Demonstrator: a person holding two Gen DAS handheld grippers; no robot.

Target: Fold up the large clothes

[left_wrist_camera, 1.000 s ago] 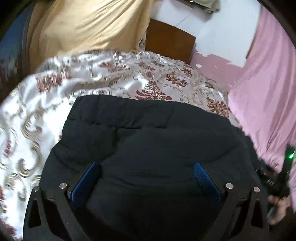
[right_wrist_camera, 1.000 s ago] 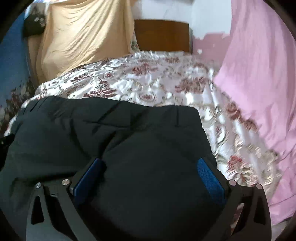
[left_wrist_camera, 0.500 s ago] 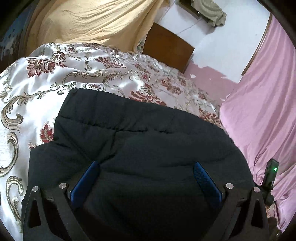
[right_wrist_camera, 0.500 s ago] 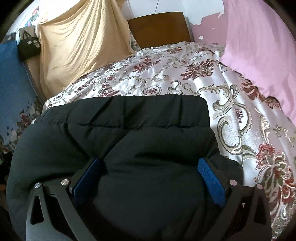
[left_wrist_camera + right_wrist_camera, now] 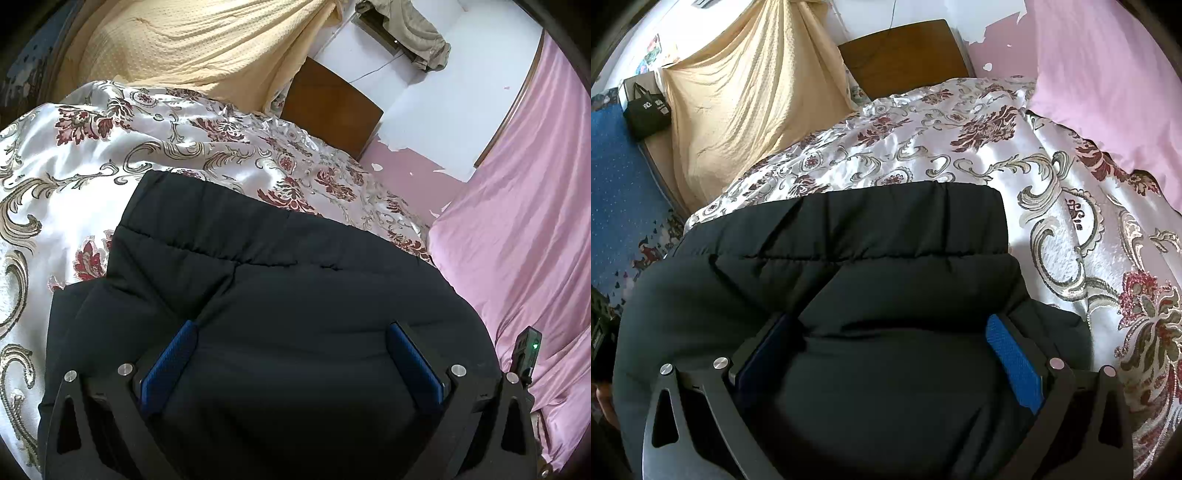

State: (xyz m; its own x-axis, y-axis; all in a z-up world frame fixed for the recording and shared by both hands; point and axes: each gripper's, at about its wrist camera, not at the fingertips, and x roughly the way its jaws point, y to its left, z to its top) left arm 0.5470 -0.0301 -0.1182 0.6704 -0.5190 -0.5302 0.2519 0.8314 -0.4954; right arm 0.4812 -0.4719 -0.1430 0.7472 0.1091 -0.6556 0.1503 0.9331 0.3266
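Black padded jacket (image 5: 295, 295) had been carried further onto the bed (image 5: 74, 155), bulging between both wide-spread grippers (image 5: 291, 354) (image 5: 886, 350); whether they pinched it, I couldn't tell.

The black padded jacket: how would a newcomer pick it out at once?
Find the bed, covered by a shiny white bedspread with maroon flowers and scrolls. On its near end lies the black padded jacket, bulging between the fingers of both tools. It is the only dark, plain, quilted item; the pink sheet and beige cloth nearby are pale.
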